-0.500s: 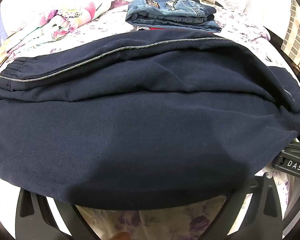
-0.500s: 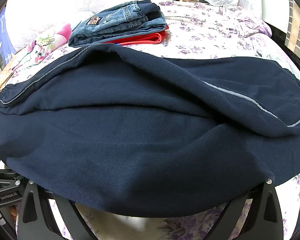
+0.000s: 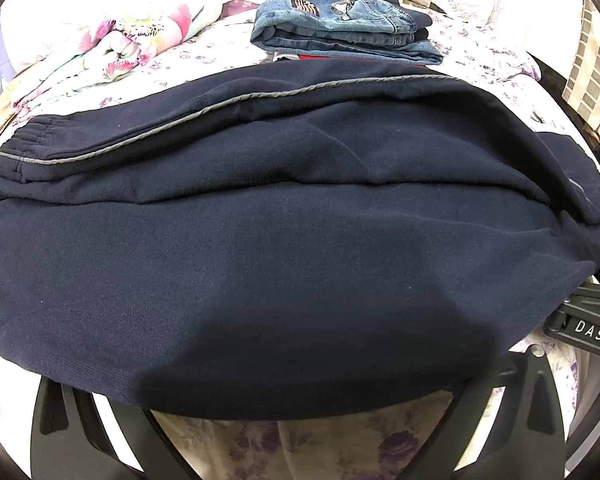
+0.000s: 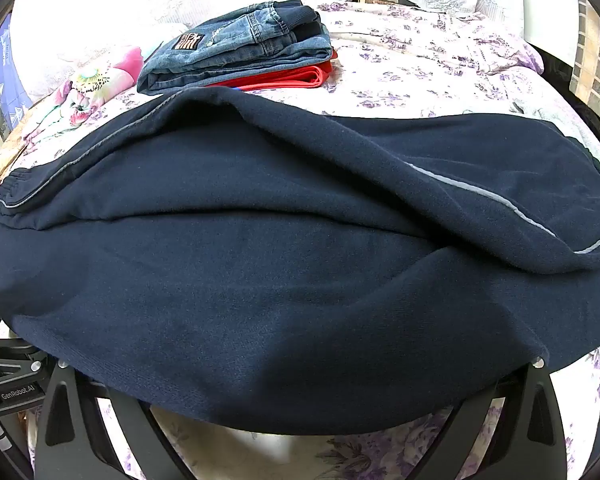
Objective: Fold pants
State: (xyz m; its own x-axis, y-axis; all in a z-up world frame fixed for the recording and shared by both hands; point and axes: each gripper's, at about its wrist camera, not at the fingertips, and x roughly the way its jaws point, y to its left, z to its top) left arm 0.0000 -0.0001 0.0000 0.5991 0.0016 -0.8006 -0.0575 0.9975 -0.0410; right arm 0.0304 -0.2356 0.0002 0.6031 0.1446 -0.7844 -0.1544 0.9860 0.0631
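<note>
Navy sweatpants (image 3: 284,264) with a grey side stripe lie folded across the bed and fill both views (image 4: 284,272). Their near edge drapes over the fingers of my left gripper (image 3: 296,392) and of my right gripper (image 4: 300,408), so the fingertips are hidden under the cloth. Only the black finger bases (image 3: 64,432) (image 4: 540,420) show, set wide apart. The elastic cuff (image 3: 24,152) sits at the far left. Whether either gripper pinches the fabric is hidden.
A stack of folded jeans (image 3: 340,28) (image 4: 240,56) on a red garment (image 4: 292,78) sits on the floral bedsheet (image 4: 440,80) behind the pants. A flowered quilt (image 3: 132,40) is bunched at the back left. The other gripper's body (image 3: 588,320) (image 4: 8,380) shows at each frame's edge.
Almost nothing; the pants and both grippers hold the same place, with only a slight shift of the cloth's near edge.
</note>
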